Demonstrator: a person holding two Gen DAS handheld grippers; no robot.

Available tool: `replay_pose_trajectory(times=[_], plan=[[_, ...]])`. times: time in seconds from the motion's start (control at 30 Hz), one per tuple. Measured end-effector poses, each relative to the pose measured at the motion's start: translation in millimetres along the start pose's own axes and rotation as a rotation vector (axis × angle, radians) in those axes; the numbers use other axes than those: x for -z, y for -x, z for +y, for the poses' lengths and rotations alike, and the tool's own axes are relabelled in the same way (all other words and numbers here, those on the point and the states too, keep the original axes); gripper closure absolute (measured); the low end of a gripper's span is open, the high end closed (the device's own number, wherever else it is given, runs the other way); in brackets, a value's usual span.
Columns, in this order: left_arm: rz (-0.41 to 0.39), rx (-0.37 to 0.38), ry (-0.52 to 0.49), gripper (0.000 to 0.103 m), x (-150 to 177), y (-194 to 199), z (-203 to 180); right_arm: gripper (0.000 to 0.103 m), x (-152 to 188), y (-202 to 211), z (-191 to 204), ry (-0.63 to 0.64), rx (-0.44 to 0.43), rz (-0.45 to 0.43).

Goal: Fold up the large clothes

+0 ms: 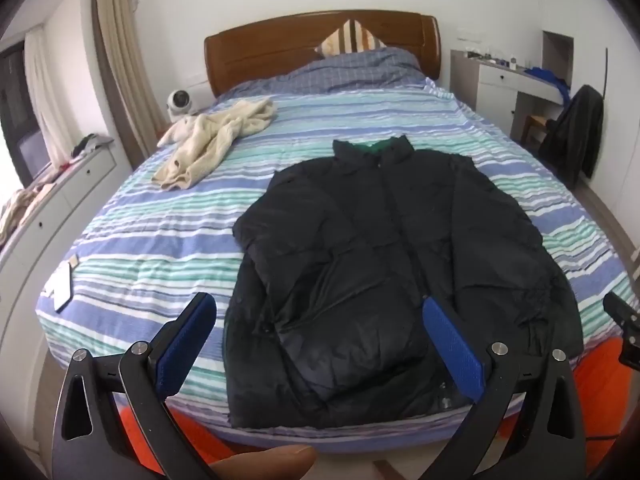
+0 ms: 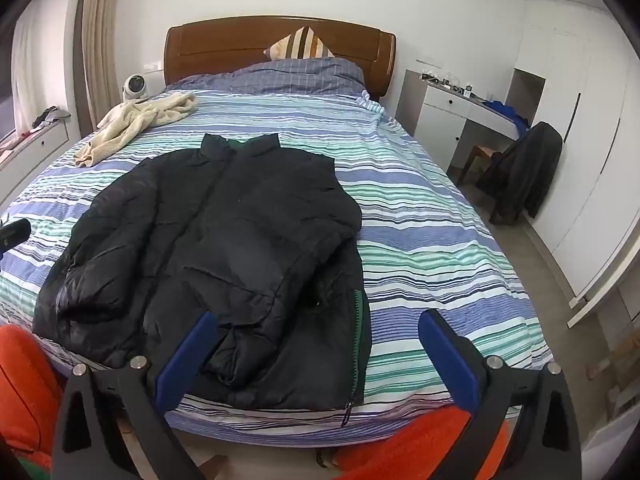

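A black puffer jacket (image 1: 384, 264) lies flat, front up, on the striped bed (image 1: 160, 240), collar toward the headboard, hem at the near edge. It also shows in the right wrist view (image 2: 216, 248). Both sleeves are folded in over the body. My left gripper (image 1: 320, 344) is open and empty, held above the jacket's lower left part. My right gripper (image 2: 316, 356) is open and empty, above the jacket's lower right hem near the bed (image 2: 440, 240) edge. The tip of the right gripper shows at the right edge of the left wrist view (image 1: 622, 320).
A cream garment (image 1: 212, 144) lies crumpled at the bed's far left, also in the right wrist view (image 2: 136, 124). A striped pillow (image 1: 352, 38) leans on the wooden headboard (image 1: 260, 48). White papers (image 1: 62, 284) lie at the left edge. A desk and chair with dark clothing (image 2: 524, 172) stand right.
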State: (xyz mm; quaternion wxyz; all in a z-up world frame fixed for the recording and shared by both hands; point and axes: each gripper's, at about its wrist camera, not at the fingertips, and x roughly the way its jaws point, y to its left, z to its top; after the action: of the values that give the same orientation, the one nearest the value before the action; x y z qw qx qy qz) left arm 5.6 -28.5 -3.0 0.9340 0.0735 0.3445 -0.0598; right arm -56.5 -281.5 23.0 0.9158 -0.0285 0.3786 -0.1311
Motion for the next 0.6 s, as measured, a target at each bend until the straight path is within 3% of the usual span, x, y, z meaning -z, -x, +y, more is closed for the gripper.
replay_pose_trajectory(times=[0.33,0.5,0.6], plan=[[-0.021,-0.025,0.022,0.000,6.9,9.0,13.6,0.000,0.4,4.7,-10.9,-0.035,-0.033,-0.052],[-0.028,-0.039,0.057,0.000,11.5,10.9,26.1,0.000,-3.5,19.5,-25.6,-0.010,-0.093,-0.182],[-0.018,-0.038,0.068,0.000,13.7,7.2,30.0,0.000,-5.1,9.5,-25.3,0.047,-0.145,-0.143]])
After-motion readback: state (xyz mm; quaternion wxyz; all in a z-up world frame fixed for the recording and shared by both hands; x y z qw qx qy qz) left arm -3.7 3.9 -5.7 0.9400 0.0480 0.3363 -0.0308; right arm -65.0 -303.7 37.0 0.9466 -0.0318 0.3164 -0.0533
